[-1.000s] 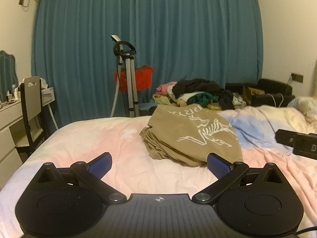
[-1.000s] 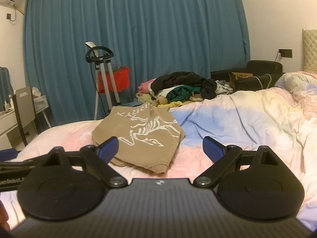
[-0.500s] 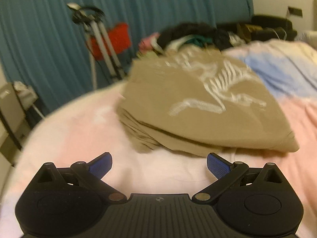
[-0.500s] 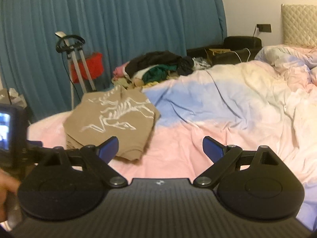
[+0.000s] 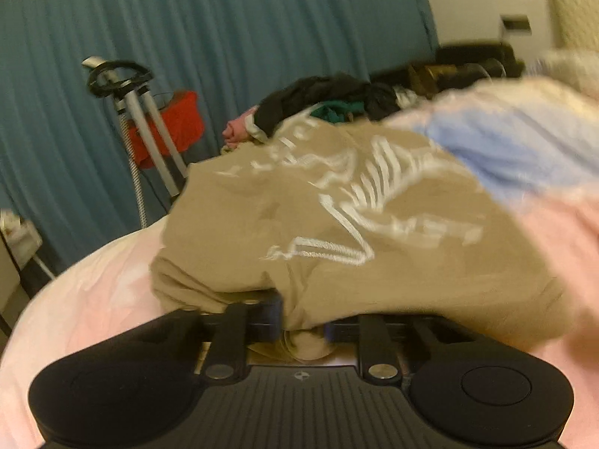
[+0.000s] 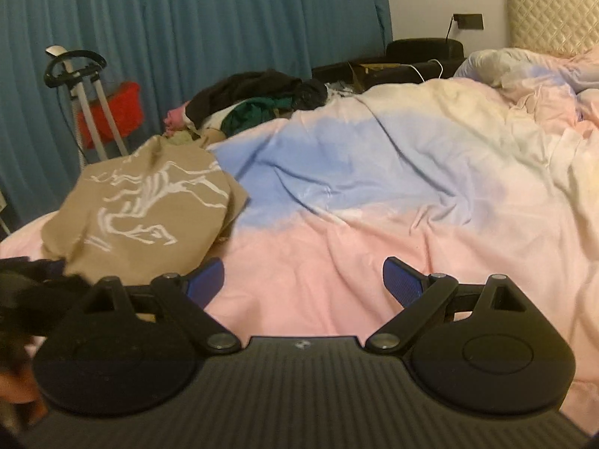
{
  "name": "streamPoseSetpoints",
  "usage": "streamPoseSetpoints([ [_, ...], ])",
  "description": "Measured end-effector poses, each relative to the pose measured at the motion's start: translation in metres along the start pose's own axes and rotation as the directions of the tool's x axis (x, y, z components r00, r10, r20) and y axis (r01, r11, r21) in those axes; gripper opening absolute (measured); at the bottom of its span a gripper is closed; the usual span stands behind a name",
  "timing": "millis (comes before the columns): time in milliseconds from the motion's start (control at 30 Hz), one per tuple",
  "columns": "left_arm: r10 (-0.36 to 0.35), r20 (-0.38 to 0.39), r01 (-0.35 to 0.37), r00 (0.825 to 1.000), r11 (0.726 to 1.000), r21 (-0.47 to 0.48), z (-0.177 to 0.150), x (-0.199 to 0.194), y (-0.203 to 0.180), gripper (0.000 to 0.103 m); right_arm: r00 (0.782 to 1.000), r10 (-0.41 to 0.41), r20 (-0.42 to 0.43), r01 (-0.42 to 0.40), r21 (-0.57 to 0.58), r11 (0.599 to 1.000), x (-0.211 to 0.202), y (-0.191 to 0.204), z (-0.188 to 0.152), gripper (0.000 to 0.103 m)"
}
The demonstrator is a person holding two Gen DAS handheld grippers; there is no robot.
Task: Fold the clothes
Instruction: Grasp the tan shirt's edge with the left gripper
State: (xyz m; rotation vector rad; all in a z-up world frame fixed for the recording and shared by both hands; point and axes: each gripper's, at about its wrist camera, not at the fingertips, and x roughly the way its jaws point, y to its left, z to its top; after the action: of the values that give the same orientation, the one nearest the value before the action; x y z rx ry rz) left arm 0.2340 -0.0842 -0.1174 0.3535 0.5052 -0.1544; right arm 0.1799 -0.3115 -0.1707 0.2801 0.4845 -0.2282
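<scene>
A folded tan garment with a white skeleton print [image 5: 337,224] lies on the pink and blue duvet [image 5: 524,142]. My left gripper [image 5: 302,327] is shut on the near edge of the tan garment, cloth bunched between its jaws. The garment also shows in the right wrist view [image 6: 142,209], at the left. My right gripper [image 6: 302,280] is open and empty, low over the pink part of the duvet [image 6: 337,254], to the right of the garment.
A heap of mixed clothes [image 6: 254,101] lies at the far bed edge. A garment steamer stand [image 6: 86,89] with a red item stands before the blue curtain [image 6: 206,18]. A rumpled duvet and quilted headboard [image 6: 550,7] are at the right.
My left gripper moved forward to the tan garment and closed on its near edge. My right gripper swung right, away from the garment, and stays open.
</scene>
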Motion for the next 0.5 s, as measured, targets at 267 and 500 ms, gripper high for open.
streamPoseSetpoints([
  [267,-0.053,0.124,0.082,0.991,0.965,-0.247,0.026,-0.102,0.074,0.012,0.995,0.044,0.09,-0.041,-0.034,0.999,-0.008,0.005,0.004,0.093],
  [500,-0.124,0.238,0.202,0.963,0.92,-0.337,0.015,-0.199,0.115,0.012,0.986,0.119,0.121,-0.11,-0.08,0.991,-0.059,0.022,0.01,0.093],
])
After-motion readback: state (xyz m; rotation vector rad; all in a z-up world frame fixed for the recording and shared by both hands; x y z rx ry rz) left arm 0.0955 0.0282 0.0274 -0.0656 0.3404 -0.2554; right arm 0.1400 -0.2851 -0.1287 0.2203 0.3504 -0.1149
